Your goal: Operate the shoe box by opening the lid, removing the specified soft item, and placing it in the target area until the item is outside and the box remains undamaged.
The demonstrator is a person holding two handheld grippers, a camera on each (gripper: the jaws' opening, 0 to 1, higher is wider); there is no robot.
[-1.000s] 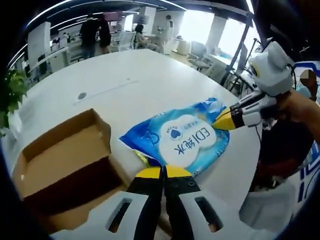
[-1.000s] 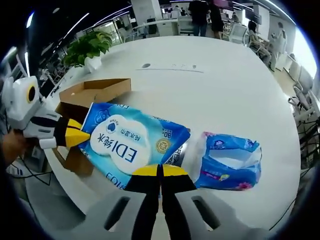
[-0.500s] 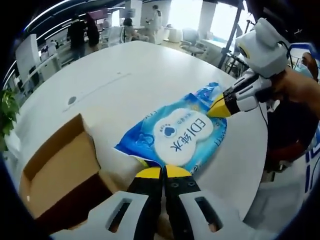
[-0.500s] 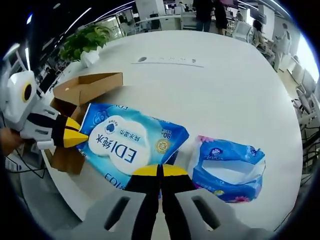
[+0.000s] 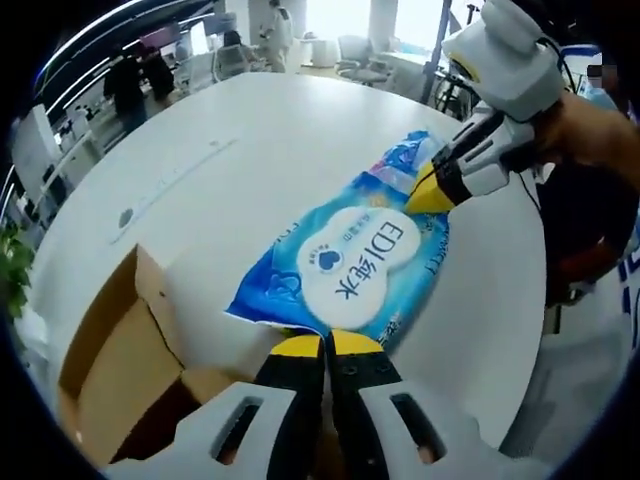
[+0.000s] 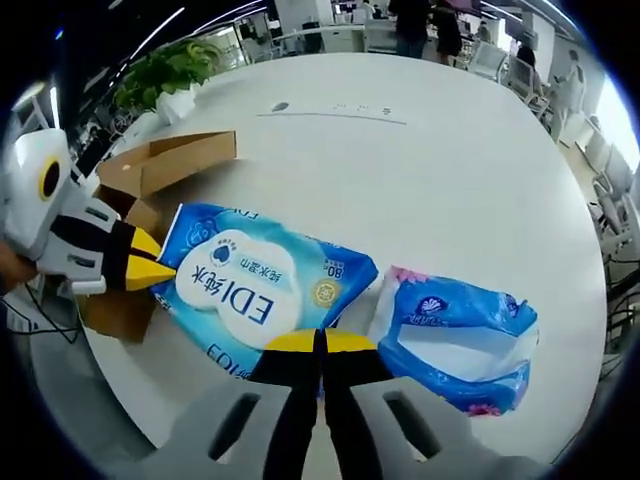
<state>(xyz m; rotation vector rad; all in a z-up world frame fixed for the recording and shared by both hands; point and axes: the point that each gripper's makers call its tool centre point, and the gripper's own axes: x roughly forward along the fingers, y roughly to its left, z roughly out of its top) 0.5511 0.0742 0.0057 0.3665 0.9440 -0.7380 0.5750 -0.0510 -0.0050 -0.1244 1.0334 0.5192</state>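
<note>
Both hand-held grippers, left (image 5: 325, 340) and right (image 6: 320, 338), clench opposite ends of the wet-wipes pack (image 6: 255, 290) above the bench (image 6: 450, 170). It probably hangs clear of the open shoe box (image 5: 110, 370). Risk: uneven pull tears the soft wrapper or slips one grip.

A large white round table (image 6: 470, 150) stands in a bright open office with a potted plant (image 6: 165, 78).
</note>
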